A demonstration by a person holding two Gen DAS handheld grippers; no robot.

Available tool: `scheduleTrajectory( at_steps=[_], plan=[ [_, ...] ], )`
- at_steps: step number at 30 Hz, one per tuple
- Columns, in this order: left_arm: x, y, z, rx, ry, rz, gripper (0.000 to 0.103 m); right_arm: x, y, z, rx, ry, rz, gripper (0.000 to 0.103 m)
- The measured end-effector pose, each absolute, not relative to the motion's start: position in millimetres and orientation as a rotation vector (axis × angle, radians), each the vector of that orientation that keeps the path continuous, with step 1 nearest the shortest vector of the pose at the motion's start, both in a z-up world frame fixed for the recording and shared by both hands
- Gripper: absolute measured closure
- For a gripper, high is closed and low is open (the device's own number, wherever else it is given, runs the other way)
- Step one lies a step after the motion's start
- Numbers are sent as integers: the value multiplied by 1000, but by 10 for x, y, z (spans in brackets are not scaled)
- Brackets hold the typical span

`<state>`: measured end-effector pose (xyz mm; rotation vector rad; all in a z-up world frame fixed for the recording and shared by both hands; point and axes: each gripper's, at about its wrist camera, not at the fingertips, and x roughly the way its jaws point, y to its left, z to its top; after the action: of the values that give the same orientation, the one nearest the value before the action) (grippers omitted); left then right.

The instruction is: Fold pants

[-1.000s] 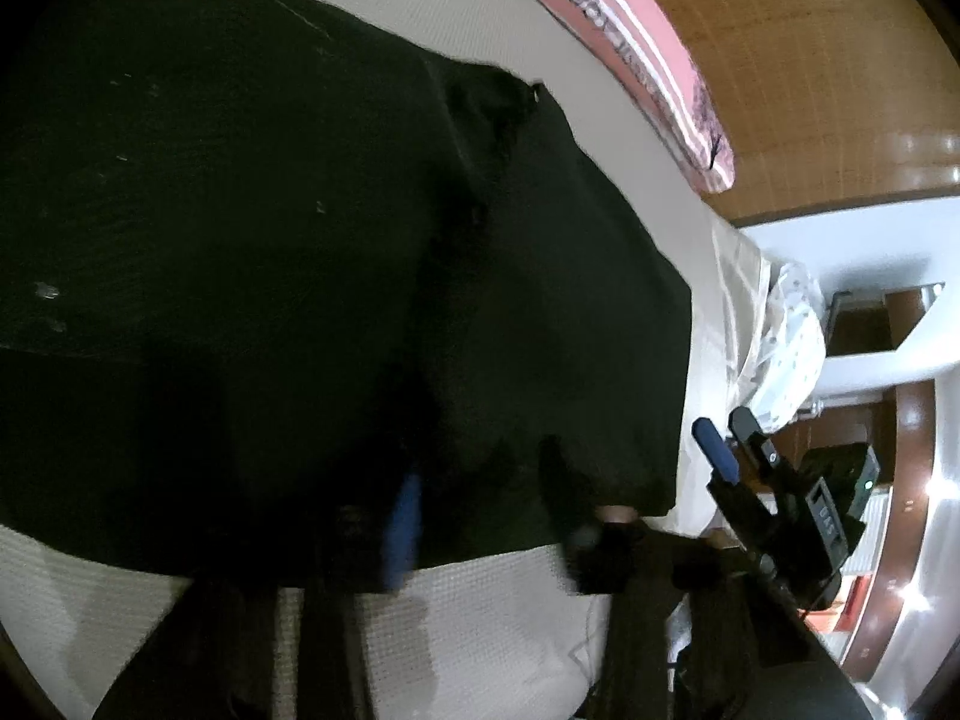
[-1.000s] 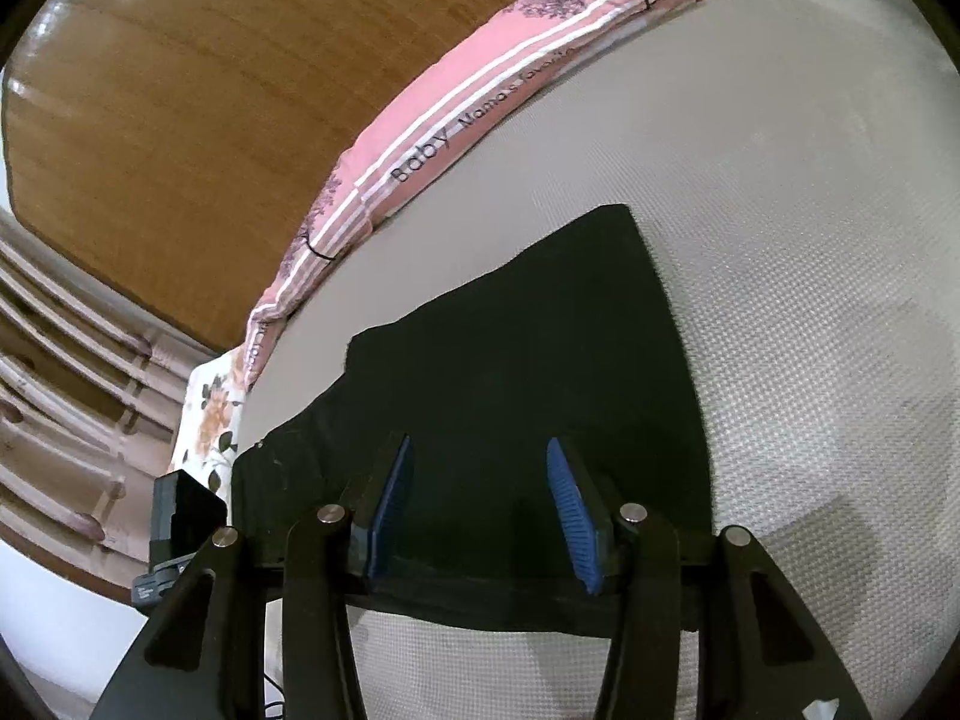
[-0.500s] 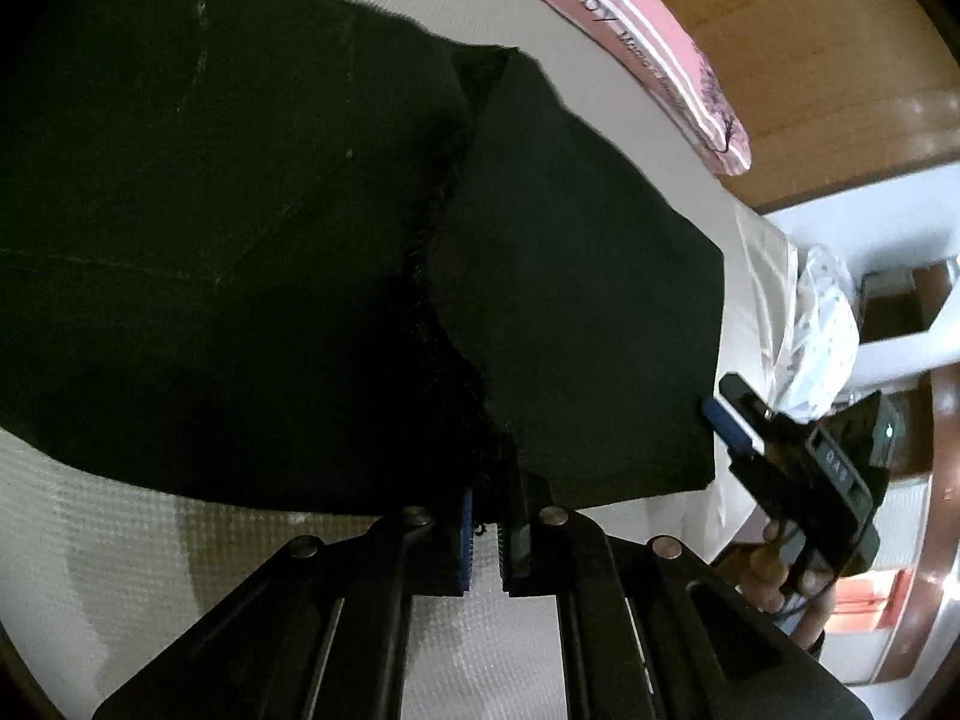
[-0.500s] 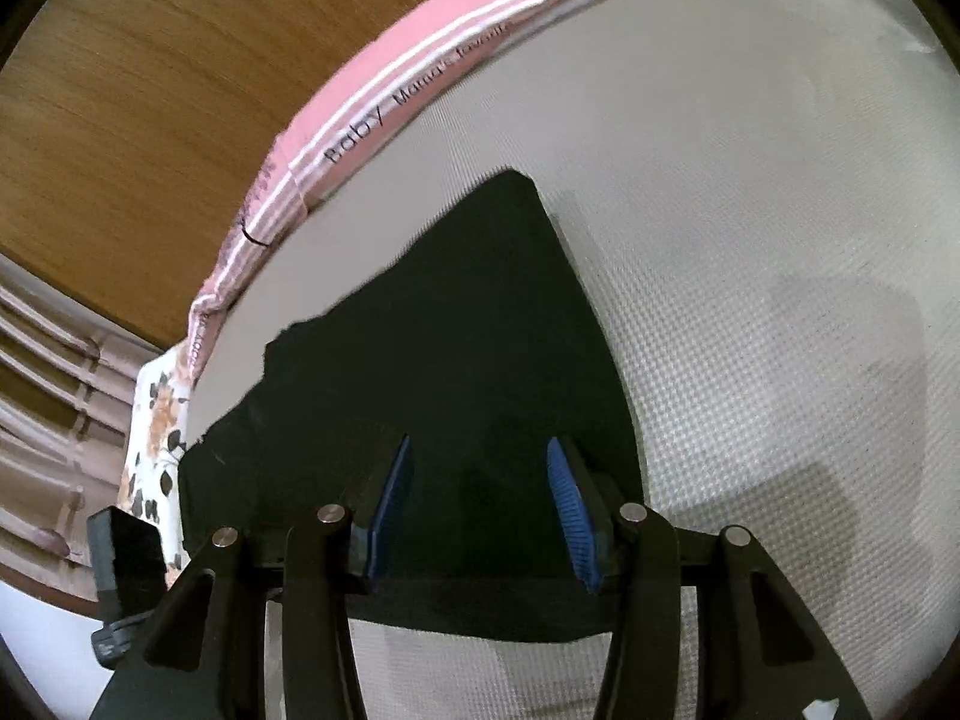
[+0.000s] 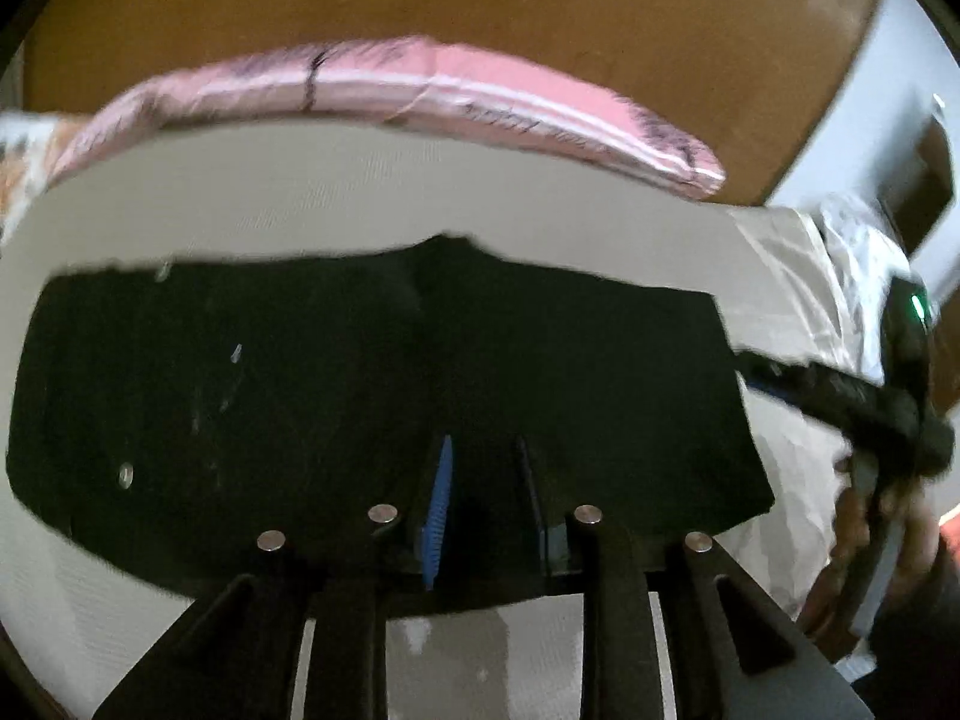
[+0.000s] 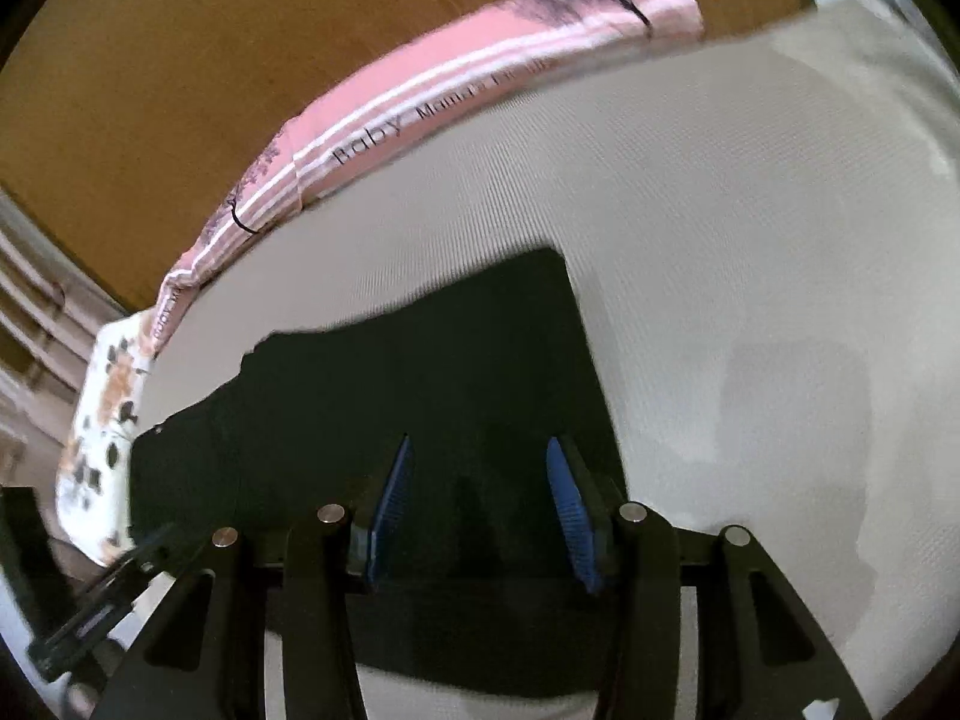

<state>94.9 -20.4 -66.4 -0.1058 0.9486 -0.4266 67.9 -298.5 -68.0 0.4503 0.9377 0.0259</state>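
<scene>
Left wrist view: black pants (image 5: 384, 396) lie flat on the white mattress (image 5: 360, 198), long axis running left to right across mid-frame. Left gripper (image 5: 480, 510) has just been opening, nothing pinched. Right gripper (image 6: 477, 510) hangs parted above the cloth, gripping nothing.

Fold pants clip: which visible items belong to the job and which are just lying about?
Job: black pants flat on the white mattress; left tongs; right tongs.
Lying about: pink striped pillow; floral cloth; crumpled plastic.
</scene>
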Motion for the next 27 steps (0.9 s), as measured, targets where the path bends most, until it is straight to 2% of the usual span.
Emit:
scheduleTrajectory(
  at_steps=[7, 10, 13, 21, 27],
  plan=[
    [1047, -419, -915, -64, 1011, -508, 75, 1215, -2914, -636, 268, 945, -13, 67],
    [1138, -492, -1076, -47, 1059, -489, 75, 1411, -2962, -787, 246, 994, -40, 79],
    [1190, -446, -1199, -78, 1086, -491, 75, 1488, -3008, -884, 252, 1011, -34, 81],
    [1160, -430, -1178, -53, 1082, -494, 75, 1272, -2975, -789, 255, 975, -41, 79],
    [1068, -79, -1096, -145, 1082, -453, 68, 822, -2927, -903, 261, 1011, -17, 78]
  ],
)
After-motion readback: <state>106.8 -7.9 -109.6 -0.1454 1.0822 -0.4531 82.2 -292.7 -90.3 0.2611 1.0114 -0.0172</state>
